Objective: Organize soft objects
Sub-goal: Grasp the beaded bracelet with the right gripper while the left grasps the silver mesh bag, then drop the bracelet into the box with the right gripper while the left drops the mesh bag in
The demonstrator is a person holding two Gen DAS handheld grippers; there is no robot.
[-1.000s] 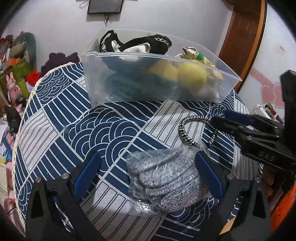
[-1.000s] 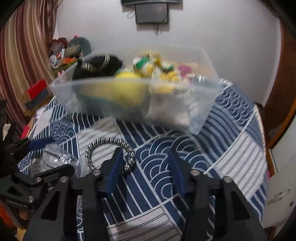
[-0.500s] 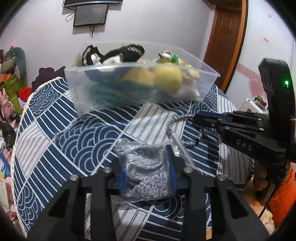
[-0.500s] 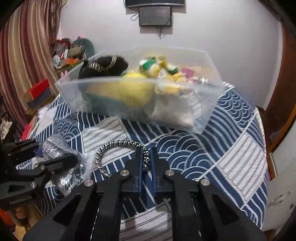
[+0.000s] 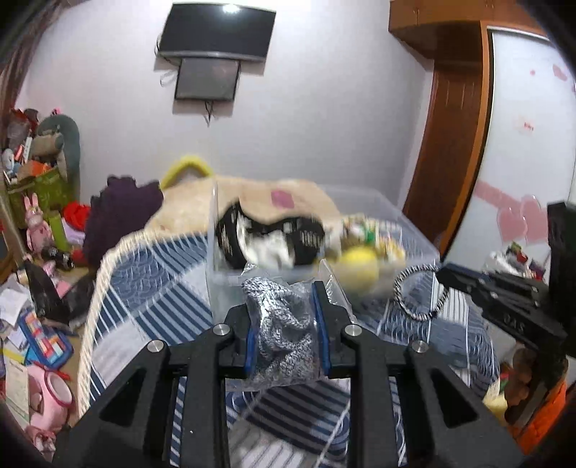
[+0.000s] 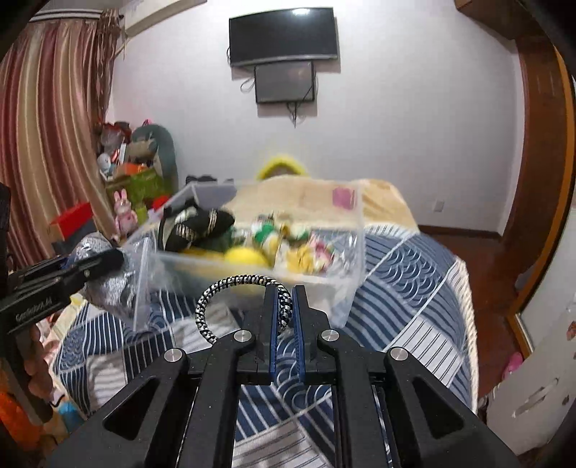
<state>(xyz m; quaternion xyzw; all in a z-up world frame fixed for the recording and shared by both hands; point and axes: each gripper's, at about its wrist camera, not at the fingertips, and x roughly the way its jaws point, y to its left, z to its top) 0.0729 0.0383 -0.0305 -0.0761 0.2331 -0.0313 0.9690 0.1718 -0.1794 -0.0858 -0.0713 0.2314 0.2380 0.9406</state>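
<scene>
Over the wave-print tablecloth (image 6: 396,273), left tool (image 5: 284,316) clamps bagged knit (image 5: 284,334) (right tool (image 6: 284,309): cord loop (image 6: 216,298)).

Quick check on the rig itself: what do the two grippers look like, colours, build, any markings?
Both are matte black plastic with triangular cut-outs and round silver bolts at the joints. The left gripper and right gripper each have two flat fingers lined with blue pads. The side bodies carry faint pale lettering, too blurred to read. No cables show.

wall TV (image 6: 283,34), striped curtain (image 6: 46,144), wood door (image 5: 455,151)
</scene>
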